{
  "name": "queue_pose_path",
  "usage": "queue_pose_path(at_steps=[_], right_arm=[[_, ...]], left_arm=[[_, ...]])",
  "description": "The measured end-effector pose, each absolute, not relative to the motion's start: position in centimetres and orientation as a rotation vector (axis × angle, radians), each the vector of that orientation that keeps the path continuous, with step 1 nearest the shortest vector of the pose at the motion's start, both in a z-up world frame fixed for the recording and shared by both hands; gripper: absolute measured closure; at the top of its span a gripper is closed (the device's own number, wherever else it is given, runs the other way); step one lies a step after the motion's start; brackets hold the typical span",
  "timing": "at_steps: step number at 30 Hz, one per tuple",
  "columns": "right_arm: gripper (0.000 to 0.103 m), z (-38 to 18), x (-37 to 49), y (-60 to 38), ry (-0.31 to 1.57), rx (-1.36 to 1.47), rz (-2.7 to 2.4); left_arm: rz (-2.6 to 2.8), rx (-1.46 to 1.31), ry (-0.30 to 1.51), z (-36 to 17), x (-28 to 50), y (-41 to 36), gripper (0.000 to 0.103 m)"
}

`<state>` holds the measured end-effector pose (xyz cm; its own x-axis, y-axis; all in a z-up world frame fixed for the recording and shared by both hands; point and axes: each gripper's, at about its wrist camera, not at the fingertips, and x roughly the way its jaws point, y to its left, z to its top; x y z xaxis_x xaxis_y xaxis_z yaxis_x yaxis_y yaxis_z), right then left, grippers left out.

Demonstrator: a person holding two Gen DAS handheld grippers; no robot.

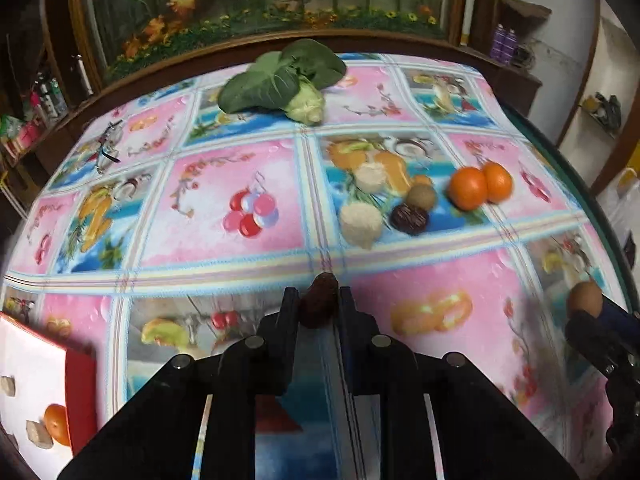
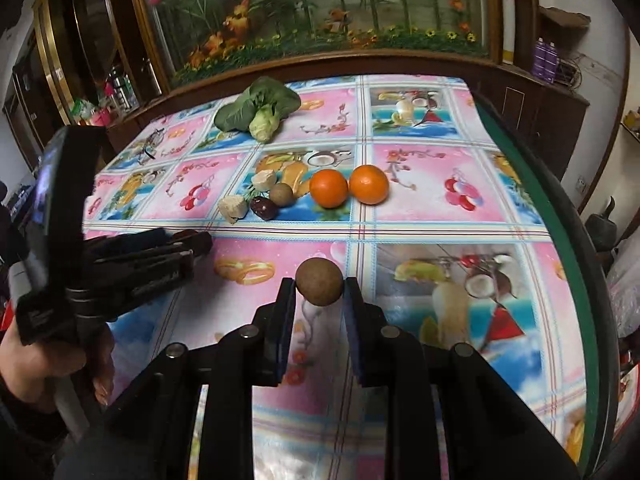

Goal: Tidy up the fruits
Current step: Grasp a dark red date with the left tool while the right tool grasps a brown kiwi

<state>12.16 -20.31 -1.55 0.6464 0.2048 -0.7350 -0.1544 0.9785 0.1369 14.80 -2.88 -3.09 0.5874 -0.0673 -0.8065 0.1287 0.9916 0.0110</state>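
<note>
My left gripper (image 1: pixel 319 296) is shut on a dark red date (image 1: pixel 320 310) just above the tablecloth. In the right wrist view that gripper (image 2: pixel 198 248) comes in from the left, held by a hand. My right gripper (image 2: pixel 320 288) is shut on a round brown fruit (image 2: pixel 320 278), which also shows at the right edge of the left wrist view (image 1: pixel 585 298). Farther back, two oranges (image 2: pixel 329 189) (image 2: pixel 368 184) lie side by side, and beside them a second brown fruit (image 2: pixel 282 193), another date (image 2: pixel 263 208) and two pale ginger pieces (image 2: pixel 232 209).
A white box with a red rim (image 1: pixel 24 360) at the lower left holds an orange (image 1: pixel 56 424) and pale chunks. A leafy green vegetable (image 1: pixel 280 80) lies at the table's far side. The table's green edge (image 2: pixel 560 240) runs down the right. A wooden cabinet stands behind.
</note>
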Motion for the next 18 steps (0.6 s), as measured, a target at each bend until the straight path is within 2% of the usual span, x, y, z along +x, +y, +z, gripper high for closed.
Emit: queue_pose_path(at_steps=[18], right_arm=[[0.077,0.8,5.1,-17.7,0.786,0.040,0.275]], left_arm=[[-0.367,-0.214,0.871,0.3,3.3,1.9,0.086]])
